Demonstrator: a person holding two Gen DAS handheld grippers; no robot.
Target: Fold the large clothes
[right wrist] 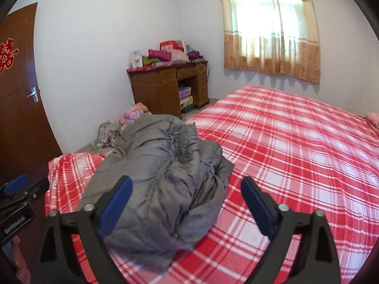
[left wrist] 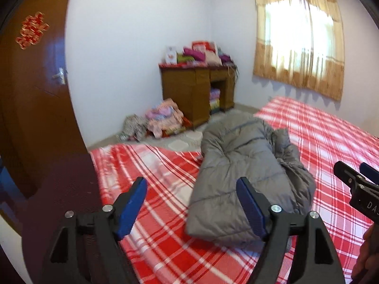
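Left gripper and right gripper both spread wide, empty, above grey jacket on checked bed. Right view alone shows pink pillow. Gripper lettering unreadable.

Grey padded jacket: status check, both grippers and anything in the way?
Left gripper open, empty. Right gripper open, empty. Grey padded jacket lies folded in a bundle on the red plaid bedsheet, untouched. Nothing in the way.
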